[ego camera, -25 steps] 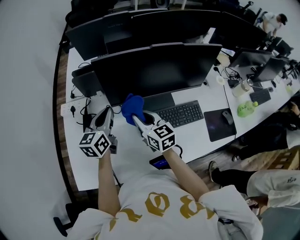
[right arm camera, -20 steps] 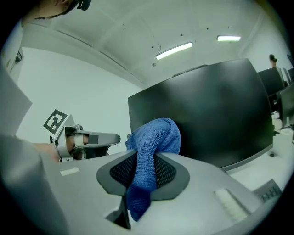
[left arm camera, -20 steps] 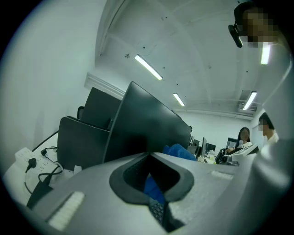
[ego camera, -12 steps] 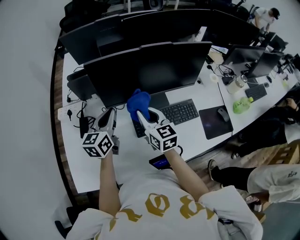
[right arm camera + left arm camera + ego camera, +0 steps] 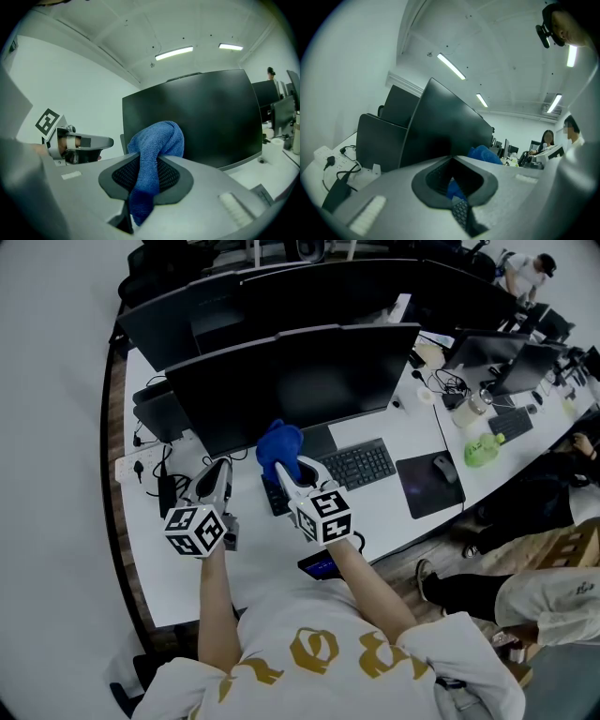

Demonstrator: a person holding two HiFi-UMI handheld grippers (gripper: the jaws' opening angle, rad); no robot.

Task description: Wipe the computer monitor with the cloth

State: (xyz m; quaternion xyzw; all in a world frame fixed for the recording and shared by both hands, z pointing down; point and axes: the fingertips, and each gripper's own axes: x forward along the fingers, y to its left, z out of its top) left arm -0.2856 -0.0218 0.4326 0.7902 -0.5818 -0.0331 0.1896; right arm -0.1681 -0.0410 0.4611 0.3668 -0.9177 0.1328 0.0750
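Office room, long white desk (image 5: 253,549) with rows of dark monitors. Target computer monitor (image 5: 300,381) stands near the desk's far edge, screen dark, also seen in the left gripper view (image 5: 440,126) and the right gripper view (image 5: 211,117). Right gripper (image 5: 286,468) is raised in front of the screen's lower edge, left of centre, jaws clamped on a blue cloth (image 5: 279,443). The right gripper view confirms it: cloth (image 5: 157,140) is pinched between the pads, one bunch humped over the top and a tail hanging below (cloth-to-screen contact can't be told from either view). Left gripper (image 5: 212,486) sits just left of the right one, low over the desk near the monitor's left corner, jaws pressed together with nothing between them (image 5: 457,192); the blue cloth only shows beyond them. Black keyboard (image 5: 361,465) lies under the monitor's front edge, its left end below the cloth. Mouse (image 5: 444,468) on a dark mouse pad (image 5: 427,491) toward the desk's right side. White power strip (image 5: 141,458) with cables at the left edge. Phone (image 5: 321,565) at the near edge, under the right wrist.
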